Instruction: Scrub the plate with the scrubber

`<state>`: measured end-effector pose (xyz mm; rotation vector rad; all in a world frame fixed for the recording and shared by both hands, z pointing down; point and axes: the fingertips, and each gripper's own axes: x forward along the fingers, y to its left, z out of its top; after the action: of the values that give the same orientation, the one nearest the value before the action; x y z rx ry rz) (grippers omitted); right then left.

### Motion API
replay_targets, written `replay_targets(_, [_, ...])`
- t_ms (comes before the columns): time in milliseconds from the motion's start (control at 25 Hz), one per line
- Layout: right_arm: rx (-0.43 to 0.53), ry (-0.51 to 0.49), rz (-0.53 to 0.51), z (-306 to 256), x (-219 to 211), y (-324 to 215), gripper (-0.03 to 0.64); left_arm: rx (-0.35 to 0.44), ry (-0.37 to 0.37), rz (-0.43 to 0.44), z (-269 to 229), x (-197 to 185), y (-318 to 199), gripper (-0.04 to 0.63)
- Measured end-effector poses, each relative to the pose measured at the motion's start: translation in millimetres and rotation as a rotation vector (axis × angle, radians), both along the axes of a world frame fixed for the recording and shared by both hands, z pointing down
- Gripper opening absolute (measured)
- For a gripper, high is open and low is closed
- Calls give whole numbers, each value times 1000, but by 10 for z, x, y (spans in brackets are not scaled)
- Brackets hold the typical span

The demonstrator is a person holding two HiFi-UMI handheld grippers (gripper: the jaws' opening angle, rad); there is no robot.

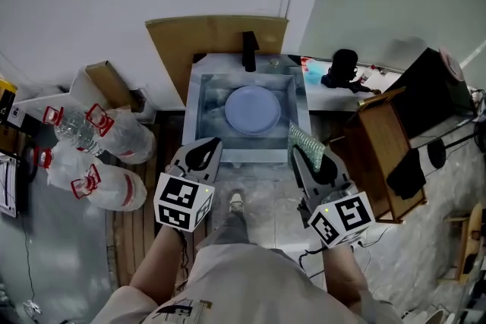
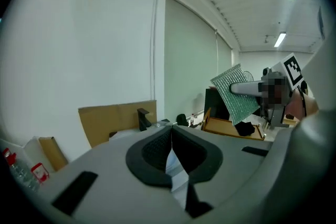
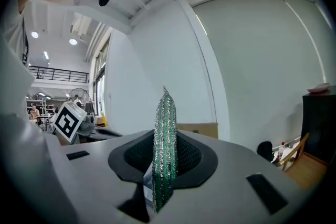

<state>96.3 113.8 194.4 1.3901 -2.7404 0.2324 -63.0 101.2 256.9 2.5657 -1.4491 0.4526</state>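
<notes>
The plate [image 1: 252, 108] lies flat in the sink [image 1: 196, 104], at twelve o'clock from the person. The left gripper [image 1: 205, 152], its jaws pressed together on nothing, hangs short of the sink's near rim, with the plate at one o'clock. The right gripper [image 1: 301, 157] clamps the green scrubber [image 1: 307, 140] on edge; the plate sits at eleven o'clock, about equally near both.

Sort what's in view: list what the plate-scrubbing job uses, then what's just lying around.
Job in hand:
plate
scrubber, clamped in the right gripper
sink
left gripper, shut and empty

Lying about:
plastic bottles
cardboard sheet
wooden crate
</notes>
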Motion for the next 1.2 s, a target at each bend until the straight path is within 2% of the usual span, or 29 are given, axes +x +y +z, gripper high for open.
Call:
replay_targets(320, [-112, 91, 19, 521, -378, -1133, 107, -126, 41, 2, 532, -362, -1061, 18])
replay_targets(440, [-169, 124, 19, 727, -483, -1401, 107, -157, 71, -36, 693, -488, -1339, 20])
replay_targets(760, [-296, 178, 24, 1315, -610, -1898, 107, -239, 106, -67, 1112, -597, -1851, 20])
replay_targets(1000, [-386, 218, 54, 1904, -484, -2277, 107, -354, 102, -47, 1582, -492, -2072, 23])
replay_targets(1080, [-415, 232, 64, 2103, -444, -2409, 107, -390, 103, -45, 1744, -439, -2146, 59])
replay_targets(1160, [-438, 249, 71, 2297, -411, -2546, 107, -437, 127, -50, 1917, -382, -2230, 155])
replay_targets(1200, [-448, 260, 74, 2398, -397, -2614, 107, -457, 145, -63, 2007, -362, -2278, 156])
